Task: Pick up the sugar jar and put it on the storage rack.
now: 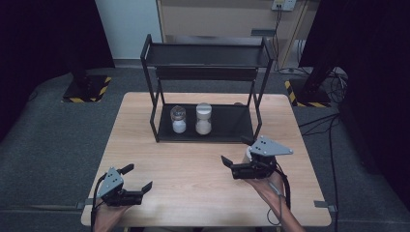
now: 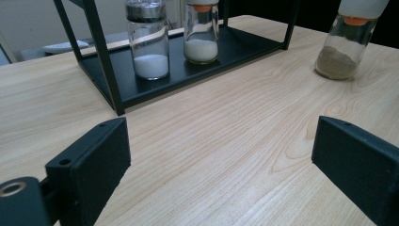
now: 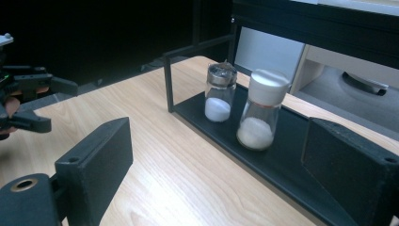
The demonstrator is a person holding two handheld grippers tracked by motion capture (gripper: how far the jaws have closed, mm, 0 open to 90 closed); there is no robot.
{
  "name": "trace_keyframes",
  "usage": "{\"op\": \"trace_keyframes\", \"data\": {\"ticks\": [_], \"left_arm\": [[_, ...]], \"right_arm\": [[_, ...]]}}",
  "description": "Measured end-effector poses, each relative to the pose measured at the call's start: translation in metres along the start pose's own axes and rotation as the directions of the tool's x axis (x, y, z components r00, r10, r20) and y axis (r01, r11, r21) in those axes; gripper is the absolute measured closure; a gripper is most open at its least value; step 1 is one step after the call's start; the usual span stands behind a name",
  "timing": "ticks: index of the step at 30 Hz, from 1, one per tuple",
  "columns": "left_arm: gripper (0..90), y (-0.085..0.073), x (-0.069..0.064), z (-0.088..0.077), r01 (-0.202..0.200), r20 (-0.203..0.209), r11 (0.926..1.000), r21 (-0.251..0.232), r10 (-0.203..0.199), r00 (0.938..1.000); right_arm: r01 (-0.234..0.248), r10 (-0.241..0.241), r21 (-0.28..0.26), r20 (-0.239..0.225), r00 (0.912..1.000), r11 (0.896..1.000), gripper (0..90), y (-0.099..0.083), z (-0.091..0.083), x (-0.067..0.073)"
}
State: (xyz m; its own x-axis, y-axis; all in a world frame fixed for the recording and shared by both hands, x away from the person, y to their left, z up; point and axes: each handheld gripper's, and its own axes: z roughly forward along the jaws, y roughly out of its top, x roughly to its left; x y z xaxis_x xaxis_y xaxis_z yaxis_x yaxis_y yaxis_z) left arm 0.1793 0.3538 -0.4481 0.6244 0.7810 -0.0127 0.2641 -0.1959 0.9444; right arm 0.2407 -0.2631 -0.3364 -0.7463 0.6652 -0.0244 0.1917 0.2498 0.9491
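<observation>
Your right gripper (image 1: pixel 237 159) sits at the table's right side w/ jaws wide apart, nothing between them. The glass jar w/ pale cap, orange collar and brownish powder (image 2: pixel 347 40) stands on the bare tabletop outside the black metal two-tier rack (image 1: pixel 205 136); in the high view it's just behind that gripper's body, mostly hidden. Your left gripper (image 1: pixel 137 180) rests near the front-left corner, jaws also wide, empty, well apart from everything.

On the rack's bottom tray: a short glass shaker w/ chrome lid and white powder (image 3: pixel 219 92), and just beside it a taller glass jar w/ white cap and white grains (image 3: pixel 260 109).

Risks as I judge them:
- The right gripper's body is close to the brown-powder jar; swing the hand w/o looking and you may knock it over or off the edge.
- Glass is slick and round; a grip high on the cap could let it tilt or slip.
- Carrying it in, you could clip the rack's front post or upper shelf, or bump the two jars already on the tray.
</observation>
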Motion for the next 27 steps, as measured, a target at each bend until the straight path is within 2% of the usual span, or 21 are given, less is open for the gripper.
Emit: {"op": "trace_keyframes", "data": {"ticks": [10, 18, 25, 27], "left_arm": [[3.8, 0.000, 0.000, 0.000, -0.001, 0.001, 1.0000, -0.002, 0.001, 1.0000], [4.1, -0.001, 0.001, 0.000, 0.003, 0.006, 1.0000, -0.006, -0.003, 1.0000], [4.2, -0.001, 0.001, -0.001, 0.000, 0.005, 1.0000, -0.007, 0.000, 1.0000], [4.2, -0.001, 0.001, 0.000, -0.001, 0.005, 1.0000, -0.005, 0.001, 1.0000]], "right_arm": [[-0.025, 0.025, -0.016, 0.028, 0.9993, 1.000, 9.1, -0.023, -0.032, 0.003], [-0.063, 0.065, -0.028, 0.078, 0.9948, 0.998, 8.4, -0.050, -0.056, 0.007], [-0.096, 0.098, -0.026, 0.113, 0.9887, 0.995, 7.9, -0.069, -0.068, 0.004], [-0.095, 0.097, -0.024, 0.137, 0.9857, 0.995, 7.9, -0.074, -0.069, 0.006]]}}
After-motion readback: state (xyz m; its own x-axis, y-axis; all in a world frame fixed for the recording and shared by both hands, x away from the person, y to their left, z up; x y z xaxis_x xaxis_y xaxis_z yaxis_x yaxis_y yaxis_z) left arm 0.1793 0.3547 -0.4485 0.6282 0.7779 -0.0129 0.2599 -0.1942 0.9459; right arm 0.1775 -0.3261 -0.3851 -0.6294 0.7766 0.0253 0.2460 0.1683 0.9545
